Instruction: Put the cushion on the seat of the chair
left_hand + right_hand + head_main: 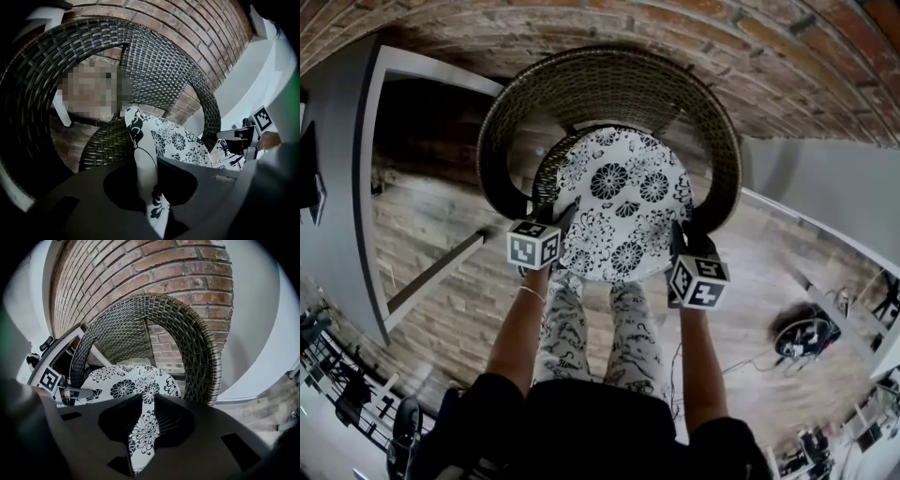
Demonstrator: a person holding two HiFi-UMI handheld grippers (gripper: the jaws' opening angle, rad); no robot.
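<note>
— Holding what, those two?
— The cushion (619, 202). The left gripper (551, 232) and right gripper (678, 251) each have their jaws pinched on its edge.
— Where is it?
— Over the chair (609, 80) seat, inside the curved wicker back.

Brick wall (750, 37), seemingly wooden plank floor (769, 277).

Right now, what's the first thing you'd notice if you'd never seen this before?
The round white cushion with black flowers jumps out first, right in the middle. The left gripper and right gripper each pinch one edge of it. Behind it curves a dark wicker chair against a brick wall.
</note>
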